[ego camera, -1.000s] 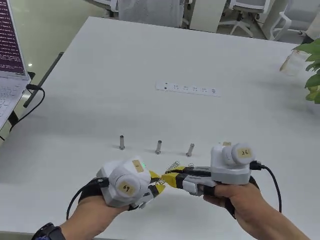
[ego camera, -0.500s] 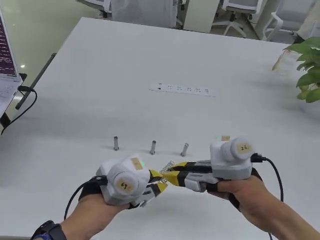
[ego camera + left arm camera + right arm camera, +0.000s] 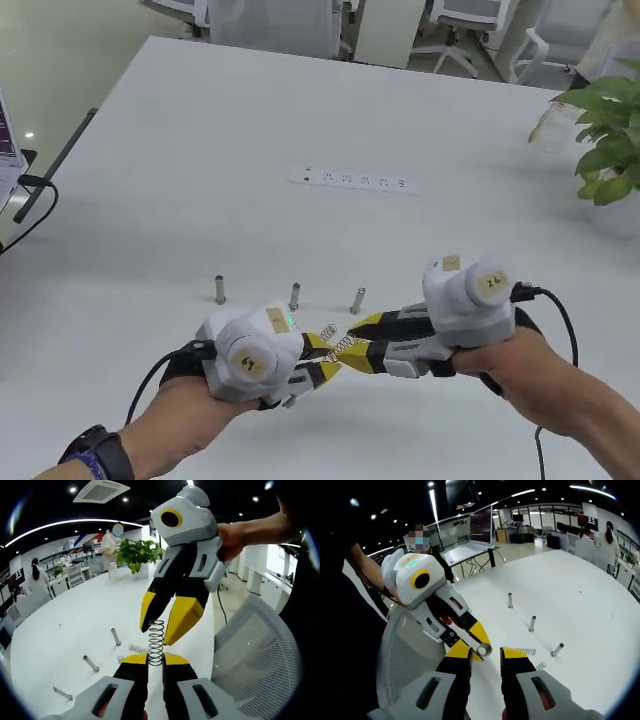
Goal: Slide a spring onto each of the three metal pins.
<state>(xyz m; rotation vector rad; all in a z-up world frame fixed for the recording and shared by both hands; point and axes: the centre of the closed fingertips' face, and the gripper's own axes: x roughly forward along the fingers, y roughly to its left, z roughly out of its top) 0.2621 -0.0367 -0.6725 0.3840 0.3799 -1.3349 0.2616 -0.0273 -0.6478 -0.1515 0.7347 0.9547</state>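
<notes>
While your left hand-held gripper [image 3: 156, 659] pinches the spring [image 3: 156, 641], close the released right hand-held gripper [image 3: 486, 654] squarely on its free end before aiming at a pin [image 3: 357, 300].

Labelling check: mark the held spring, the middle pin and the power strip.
held spring [image 3: 156, 642], left gripper view, middle coils.
middle pin [image 3: 294, 296], head view, shaft.
power strip [image 3: 352, 181], head view, top face.

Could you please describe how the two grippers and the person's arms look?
The left gripper and right gripper have rounded white housings, black jaws with yellow tips, numbered tan stickers and black cables. A dark wristband is worn; no sleeves.
</notes>
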